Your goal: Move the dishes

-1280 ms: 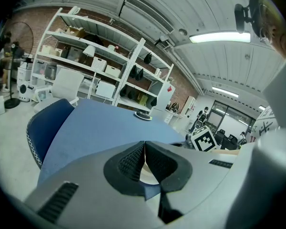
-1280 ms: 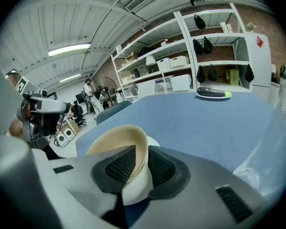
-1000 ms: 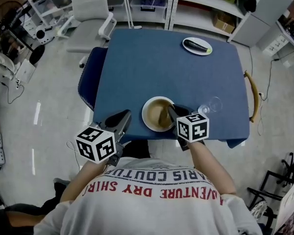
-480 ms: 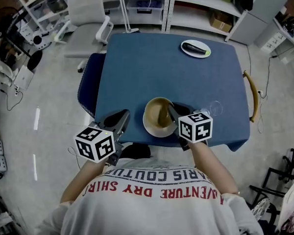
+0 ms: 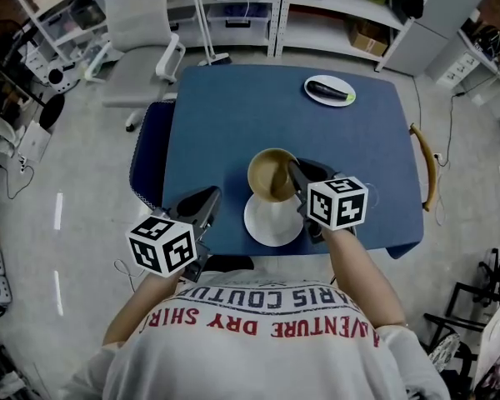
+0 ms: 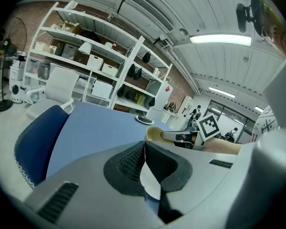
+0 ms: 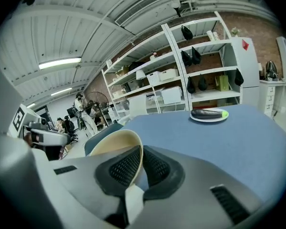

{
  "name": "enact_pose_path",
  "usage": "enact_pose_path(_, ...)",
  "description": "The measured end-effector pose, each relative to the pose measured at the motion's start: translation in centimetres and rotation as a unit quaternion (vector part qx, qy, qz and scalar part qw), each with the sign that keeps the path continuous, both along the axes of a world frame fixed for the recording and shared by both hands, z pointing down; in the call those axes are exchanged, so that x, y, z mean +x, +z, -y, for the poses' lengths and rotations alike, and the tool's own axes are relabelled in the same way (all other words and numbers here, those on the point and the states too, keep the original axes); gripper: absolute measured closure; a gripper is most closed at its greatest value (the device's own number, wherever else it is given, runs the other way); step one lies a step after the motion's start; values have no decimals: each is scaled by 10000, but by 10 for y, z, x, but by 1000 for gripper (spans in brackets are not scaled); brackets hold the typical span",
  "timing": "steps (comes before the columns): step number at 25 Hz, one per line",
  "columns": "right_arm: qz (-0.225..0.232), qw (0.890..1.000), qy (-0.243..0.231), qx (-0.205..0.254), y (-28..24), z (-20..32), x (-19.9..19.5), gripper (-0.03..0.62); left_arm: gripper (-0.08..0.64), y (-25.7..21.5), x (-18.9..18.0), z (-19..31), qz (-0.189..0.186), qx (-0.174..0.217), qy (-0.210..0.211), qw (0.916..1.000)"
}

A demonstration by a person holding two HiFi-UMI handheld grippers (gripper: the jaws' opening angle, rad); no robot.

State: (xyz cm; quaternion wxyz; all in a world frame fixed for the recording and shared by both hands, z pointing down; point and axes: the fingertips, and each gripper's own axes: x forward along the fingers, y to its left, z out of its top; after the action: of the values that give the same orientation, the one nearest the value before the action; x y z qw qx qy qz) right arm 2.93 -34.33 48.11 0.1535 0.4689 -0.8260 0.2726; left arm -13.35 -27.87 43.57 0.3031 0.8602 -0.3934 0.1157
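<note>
My right gripper point(image 5: 294, 176) is shut on the rim of a tan bowl point(image 5: 271, 173) and holds it above the blue table point(image 5: 233, 115). In the right gripper view the bowl's point(image 7: 115, 144) wall sits pinched between the black pads point(image 7: 125, 168). Just under and in front of the bowl, a white plate point(image 5: 272, 221) lies bare near the table's front edge. My left gripper point(image 5: 207, 202) hovers at the front left corner, jaws shut with nothing between them. The left gripper view shows the bowl point(image 6: 155, 134) off to the right.
A small white plate with a dark eggplant point(image 5: 330, 90) lies at the far right of the table. A blue chair point(image 5: 148, 144) stands against the left side, a wooden chair point(image 5: 425, 161) at the right. A white chair point(image 5: 142, 23) and shelves stand behind.
The right gripper has lifted the tan bowl off the white plate and carried it farther over the table, leaving the plate uncovered. The left gripper has hardly moved.
</note>
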Motion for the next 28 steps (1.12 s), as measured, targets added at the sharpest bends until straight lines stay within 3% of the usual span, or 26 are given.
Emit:
enact_pose_path(5, -100, 9998, 170, 42, 1, 28, 6, 558, 532, 4, -5, 17, 7, -22, -28, 10000)
enact_pose_path(13, -186, 9983, 443, -324, 33, 63, 15, 558, 532, 13, -12, 44, 46, -128, 15, 9999)
enact_pose_path(25, -190, 9949, 618, -780, 72, 75, 21, 556, 532, 30, -16, 57, 139, -300, -26, 9994)
enact_pose_path(27, -189, 9950, 644, -739, 73, 74, 22, 523, 532, 31, -13, 54, 149, -317, -24, 9994)
enact_pose_path(28, -195, 9953, 636, -705, 72, 74, 22, 465, 532, 30, -12, 52, 150, -317, -23, 9994)
